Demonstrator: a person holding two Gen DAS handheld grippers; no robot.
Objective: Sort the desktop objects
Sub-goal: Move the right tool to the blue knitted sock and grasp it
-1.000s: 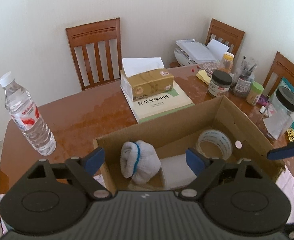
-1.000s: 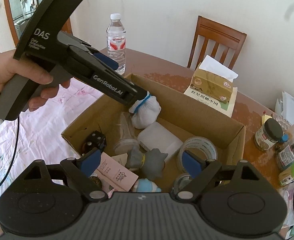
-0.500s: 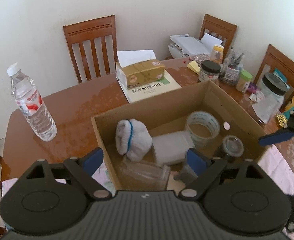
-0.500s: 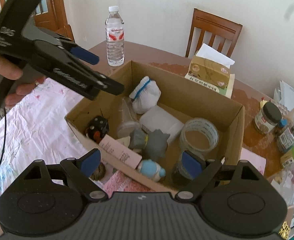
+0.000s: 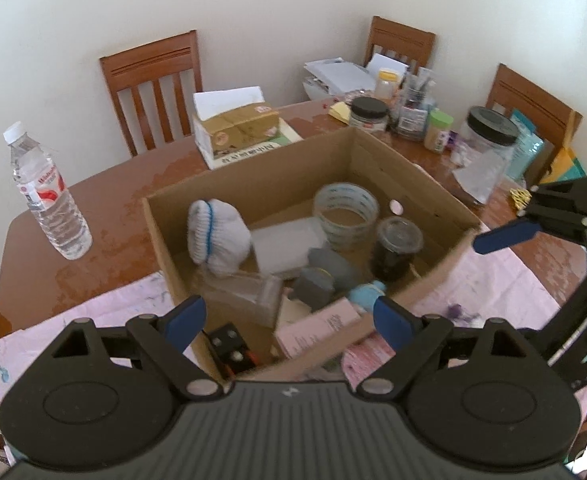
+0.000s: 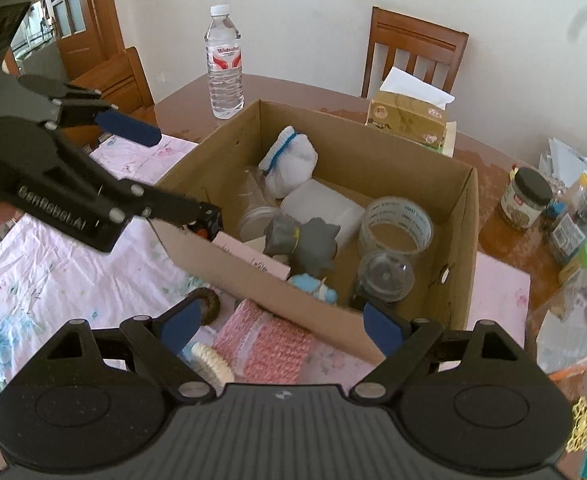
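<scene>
Your left hand-held gripper (image 5: 289, 318) and right hand-held gripper (image 6: 281, 326) both stand wide apart, gripping nothing, above the near edge of the cardboard box (image 6: 463, 216) on the tabletop (image 5: 105, 196). Inside, the white sock bundle (image 5: 215, 236) stands upright; the tape roll (image 6: 395, 226) lies flat, hole upward.

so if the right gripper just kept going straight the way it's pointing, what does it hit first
Most likely the near wall of the cardboard box, which lies between the open right gripper fingertips. The pink knitted piece sits just before it on the cloth and might come first; depth is hard to judge.
</scene>
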